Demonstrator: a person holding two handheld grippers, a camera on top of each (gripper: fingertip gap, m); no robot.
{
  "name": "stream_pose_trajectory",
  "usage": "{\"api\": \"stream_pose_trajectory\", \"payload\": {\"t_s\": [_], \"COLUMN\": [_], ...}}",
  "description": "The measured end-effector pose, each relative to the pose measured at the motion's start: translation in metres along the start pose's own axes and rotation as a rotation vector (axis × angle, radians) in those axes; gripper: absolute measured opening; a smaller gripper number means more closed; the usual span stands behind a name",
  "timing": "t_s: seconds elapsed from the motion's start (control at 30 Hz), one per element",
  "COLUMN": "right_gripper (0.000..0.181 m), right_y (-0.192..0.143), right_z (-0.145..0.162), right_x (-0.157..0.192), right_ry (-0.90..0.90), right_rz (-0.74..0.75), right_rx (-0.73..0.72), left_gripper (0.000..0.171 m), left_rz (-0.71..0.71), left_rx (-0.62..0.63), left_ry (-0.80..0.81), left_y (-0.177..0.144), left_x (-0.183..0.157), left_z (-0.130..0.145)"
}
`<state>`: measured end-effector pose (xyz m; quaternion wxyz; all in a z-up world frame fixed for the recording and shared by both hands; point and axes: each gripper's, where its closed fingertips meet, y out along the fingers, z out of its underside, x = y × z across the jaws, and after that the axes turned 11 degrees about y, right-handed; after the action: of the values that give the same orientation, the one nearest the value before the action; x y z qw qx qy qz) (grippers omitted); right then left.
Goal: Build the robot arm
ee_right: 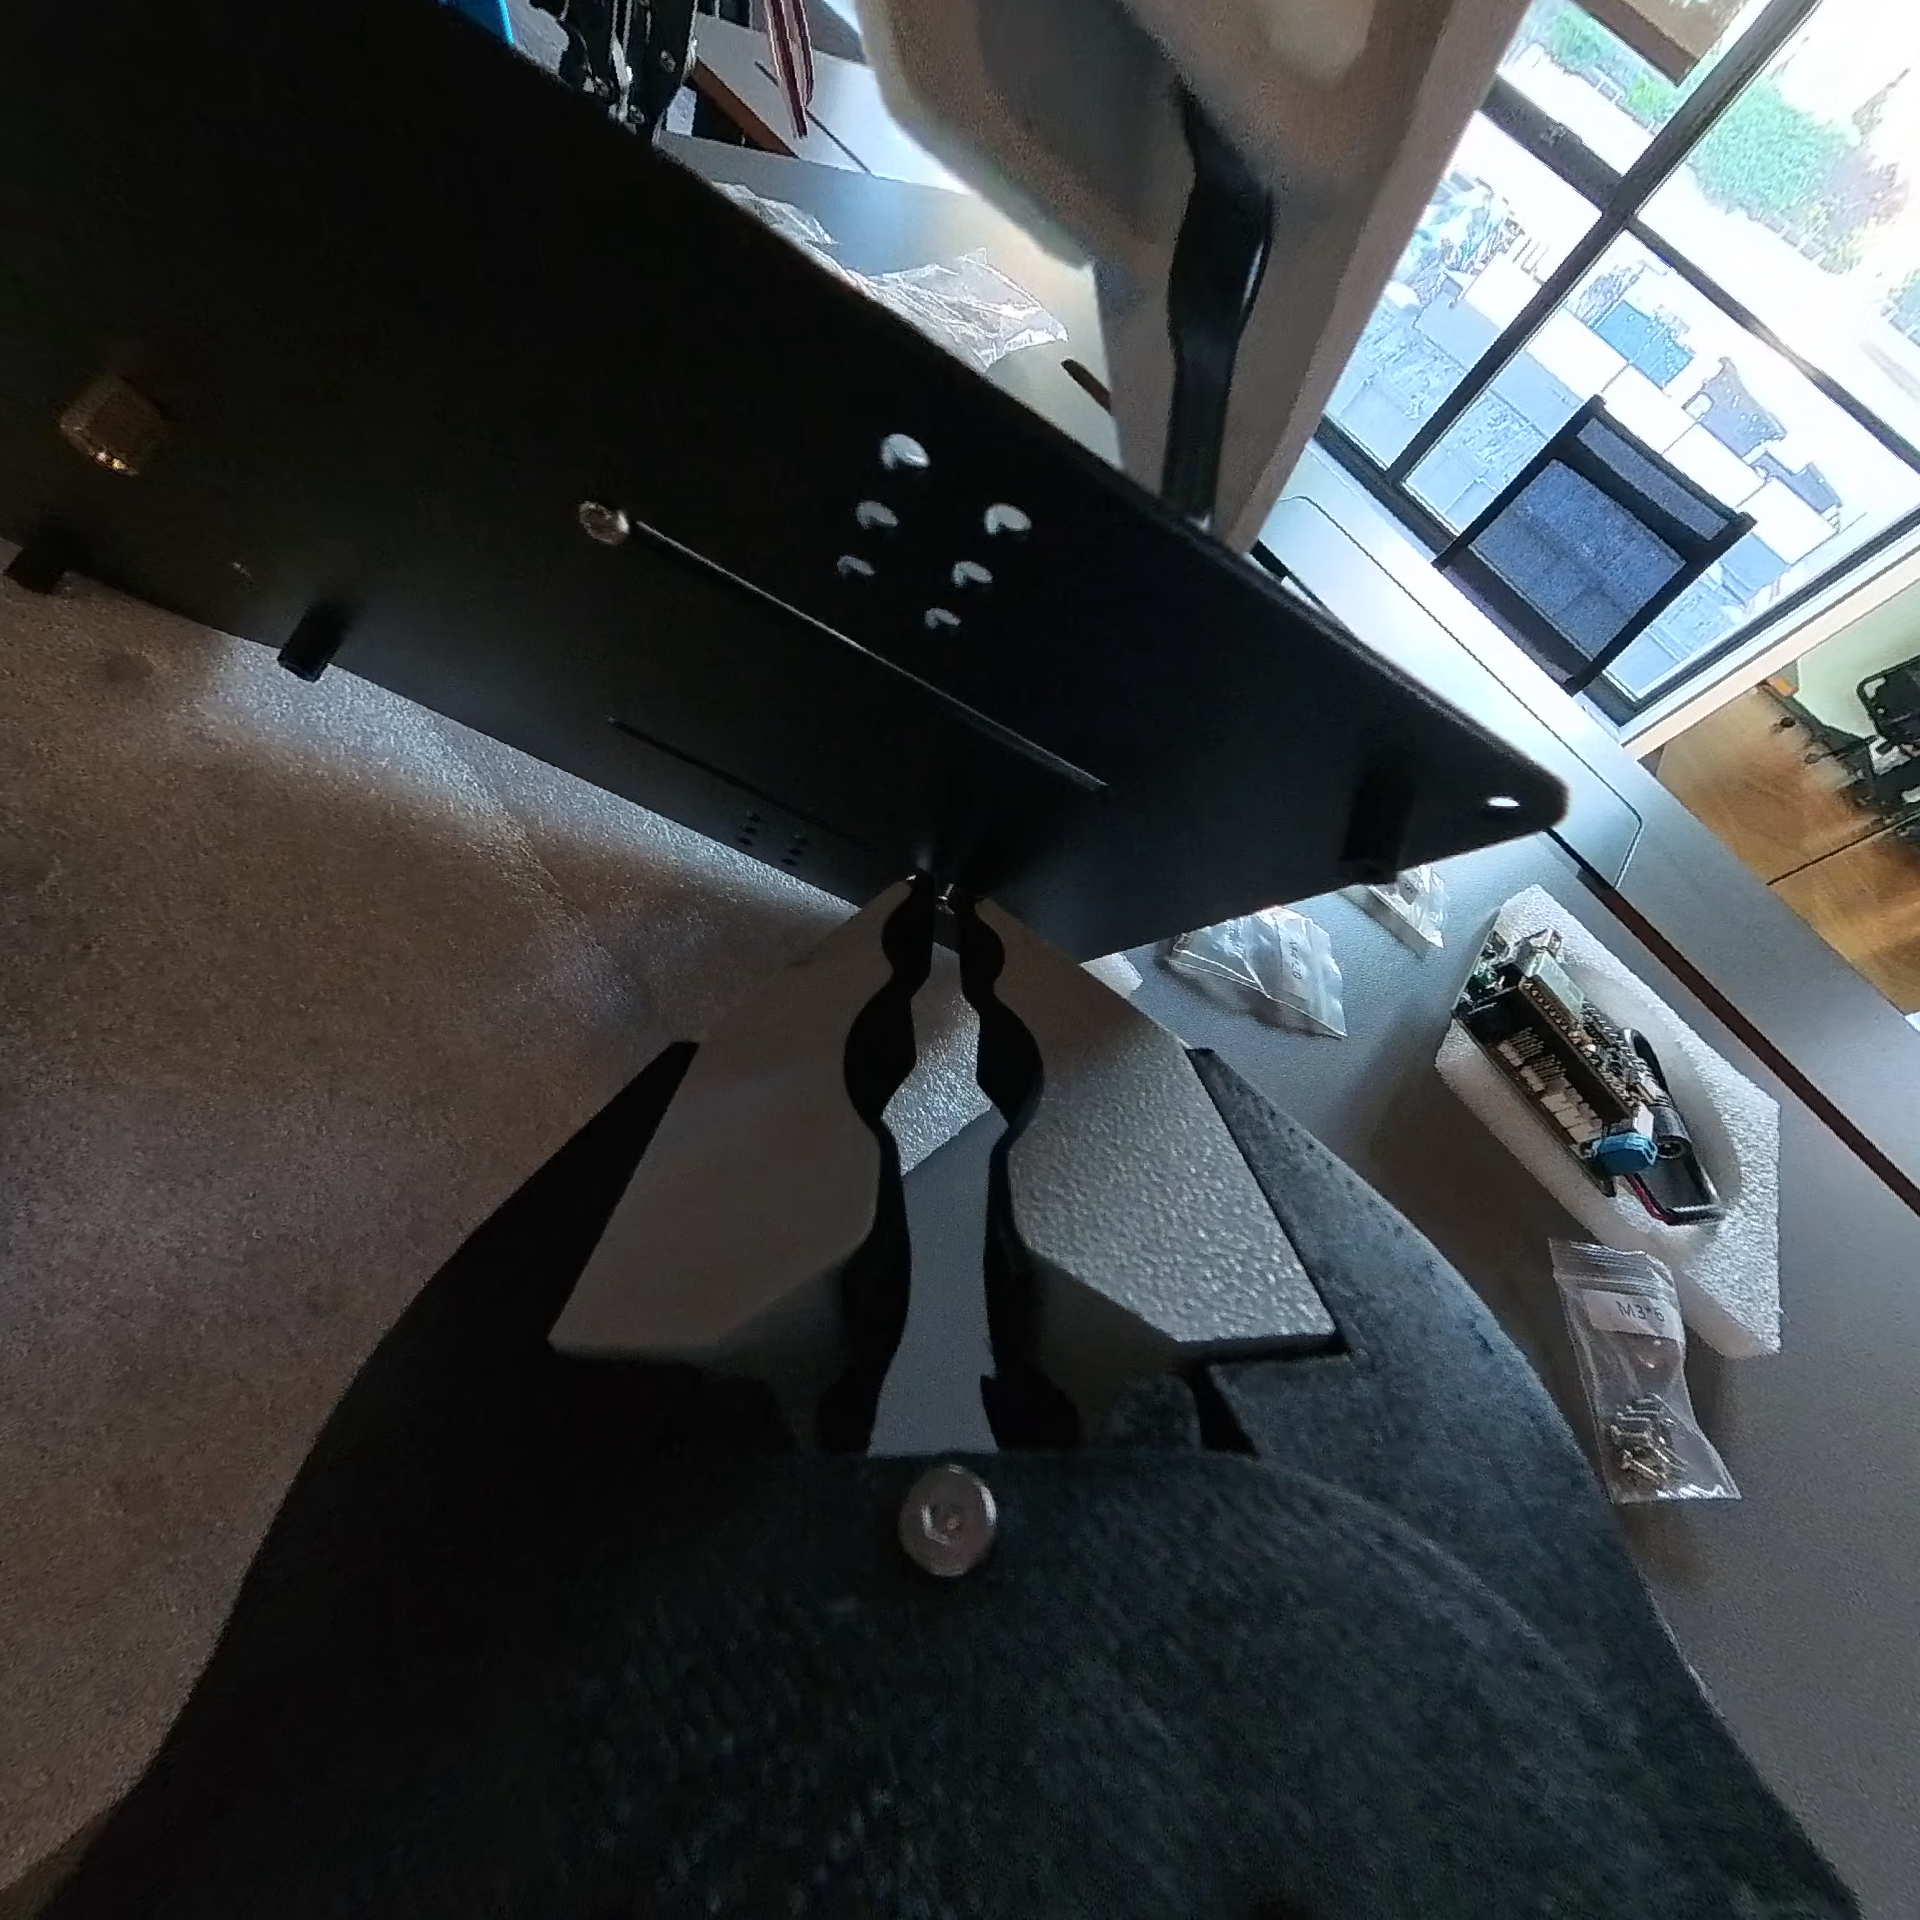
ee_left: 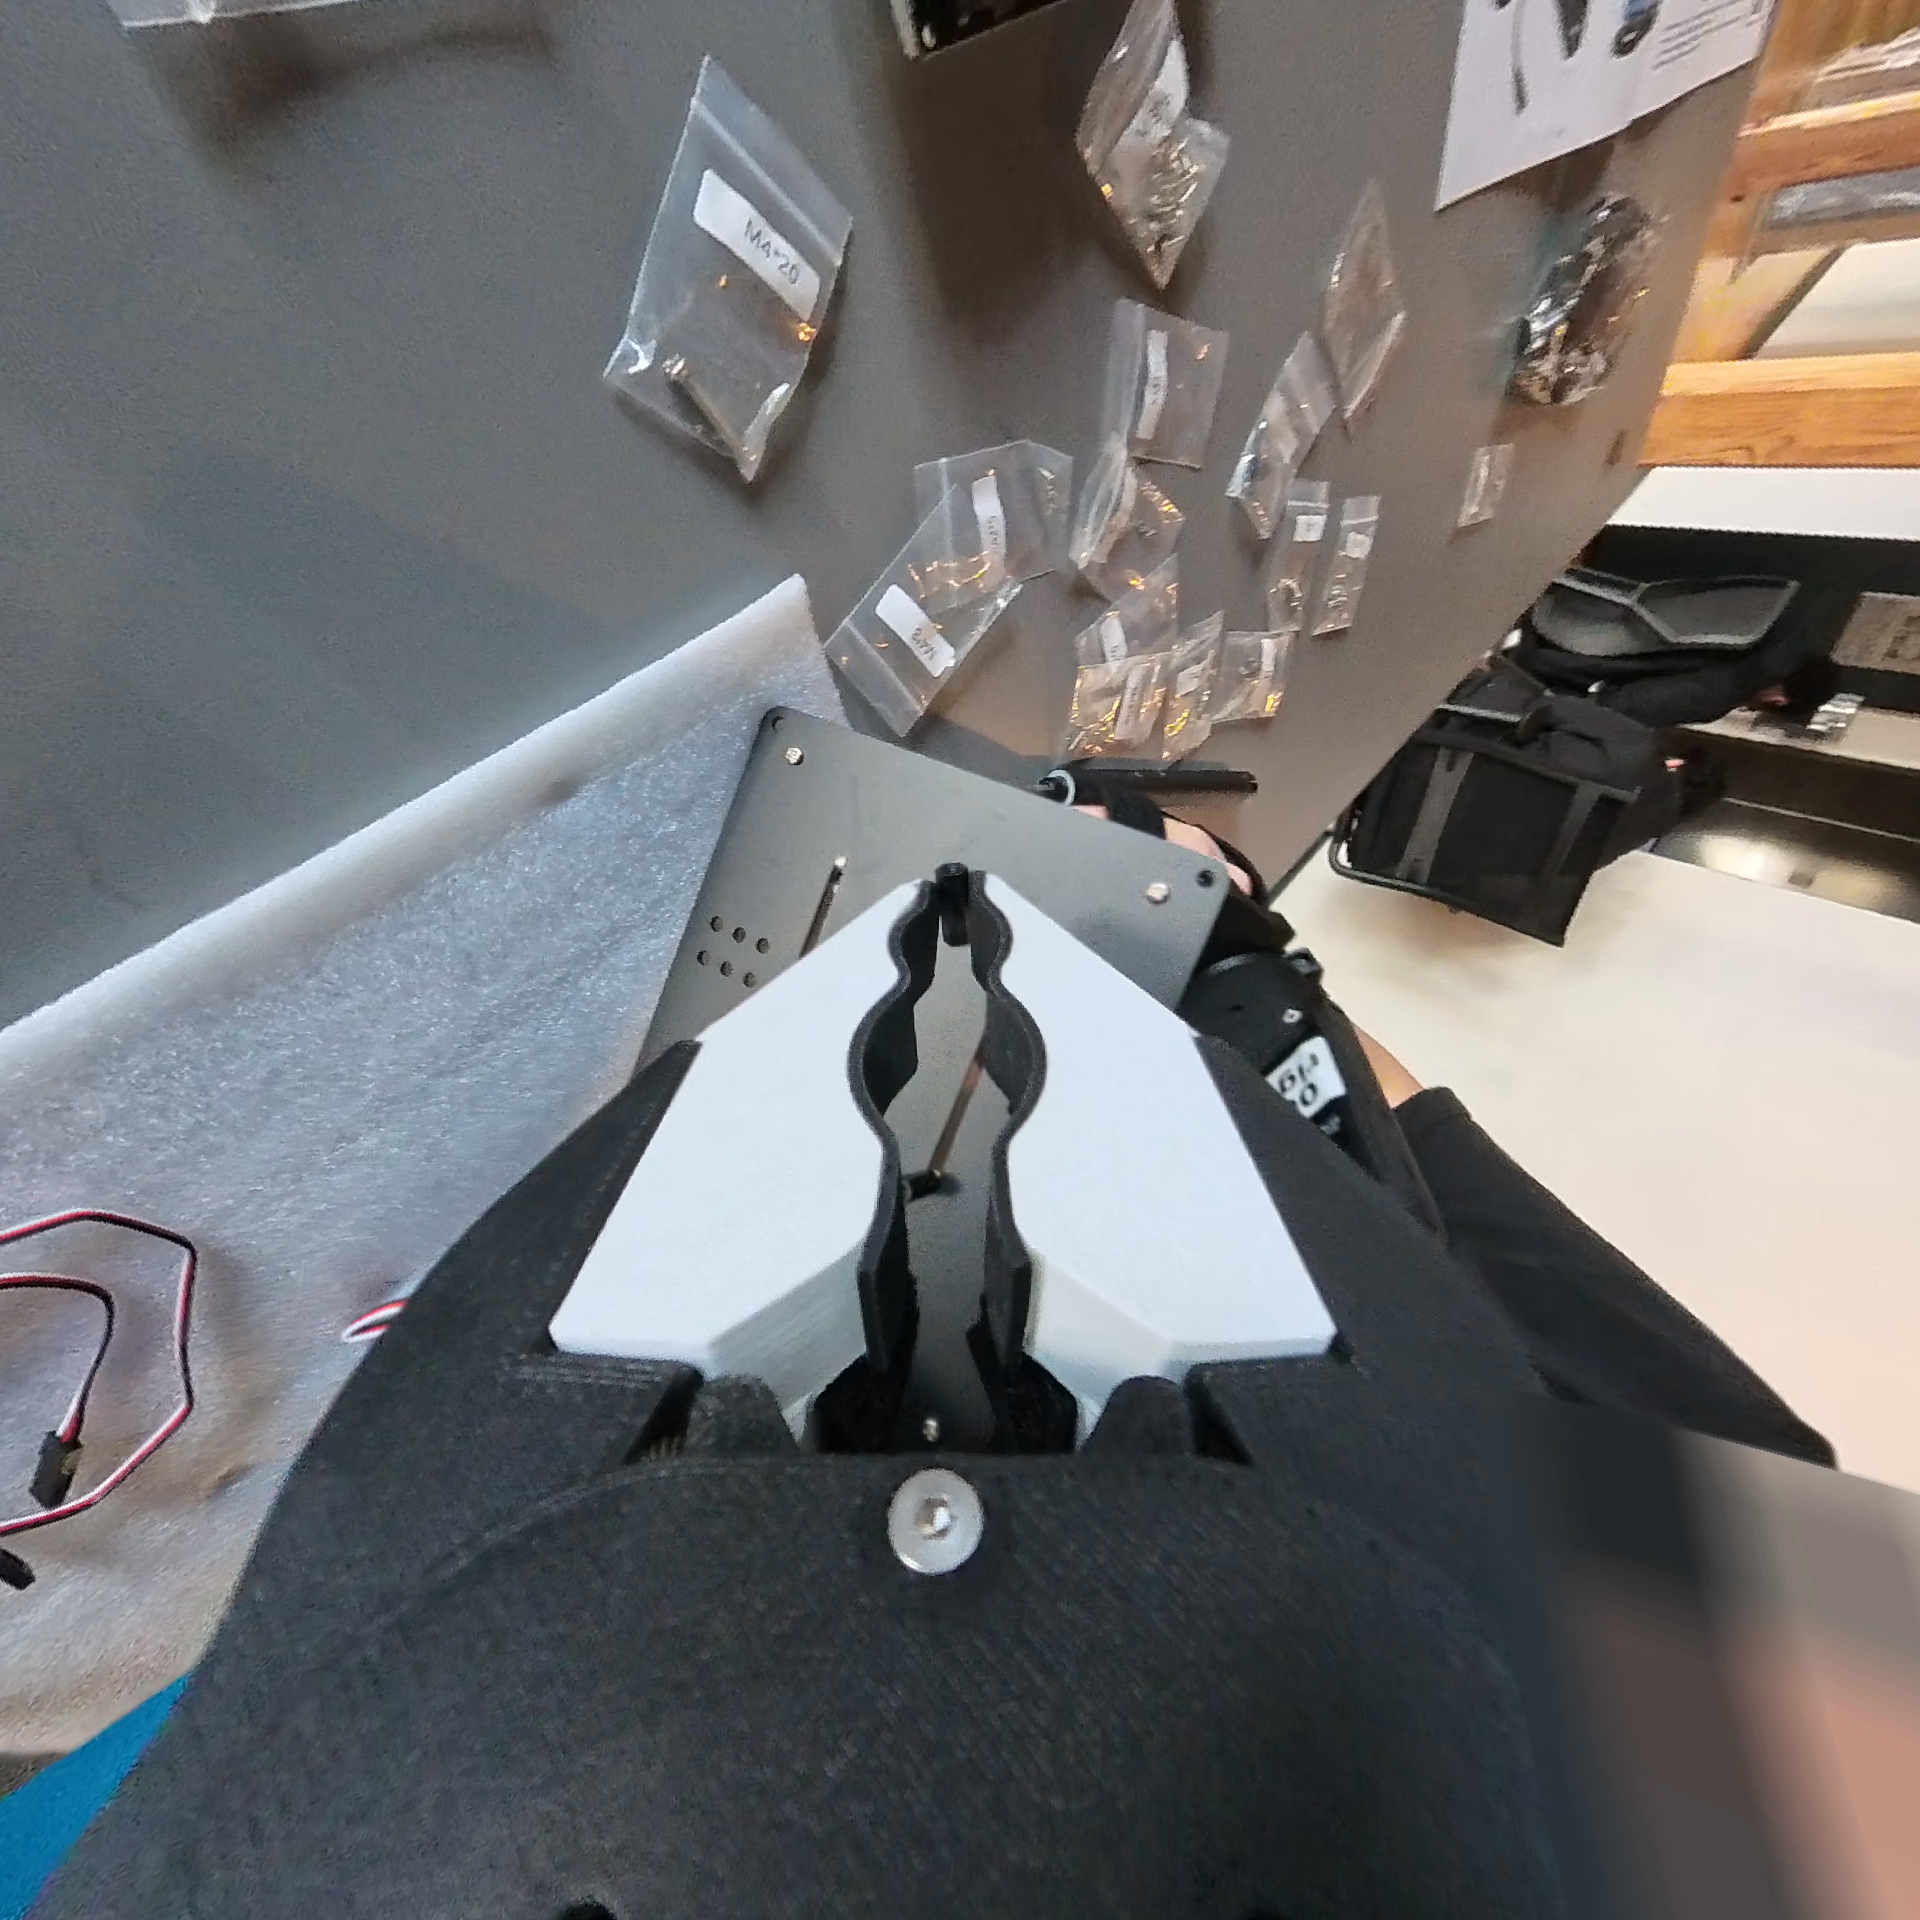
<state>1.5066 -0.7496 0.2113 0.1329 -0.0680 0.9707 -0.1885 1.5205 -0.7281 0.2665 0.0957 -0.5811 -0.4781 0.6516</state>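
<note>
Grey table [ee_left: 312, 416]; strewn with small clear bags of screws [ee_left: 727, 281]; white foam sheet [ee_left: 343, 997] at one side; circuit board [ee_right: 1558, 1081] in foam tray [ee_right: 1725, 1247]; printed paper [ee_left: 1579, 94] near far edge.

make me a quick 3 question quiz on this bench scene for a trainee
1. True or false: the left gripper is wide open.
2. What lies under the black plate in the left wrist view? A) a white foam sheet B) a wooden board C) a blue towel
3. In the right wrist view, what sits in the foam tray to the right of the right gripper?

Key
1. False: its tips are closed on a small black standoff.
2. A: the white foam sheet.
3. A circuit board.
</note>
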Motion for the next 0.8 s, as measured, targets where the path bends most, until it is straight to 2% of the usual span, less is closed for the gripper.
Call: {"api": "stream_pose_trajectory", "payload": {"t_s": [0.6, 0.8], "right_gripper": [0.006, 0.003], "right_y": [0.001, 0.002], "right_z": [0.0, 0.0], "right_x": [0.0, -0.001], "right_ry": [-0.065, -0.072], "right_rz": [0.017, 0.016], "right_rx": [-0.008, -0.008], "left_gripper": [0.004, 0.004], "left_rz": [0.004, -0.049], "left_rx": [0.048, 0.122], "left_ry": [-0.09, -0.118], "left_y": [0.035, 0.042], "left_x": [0.026, 0.049], "left_z": [0.007, 0.014]}}
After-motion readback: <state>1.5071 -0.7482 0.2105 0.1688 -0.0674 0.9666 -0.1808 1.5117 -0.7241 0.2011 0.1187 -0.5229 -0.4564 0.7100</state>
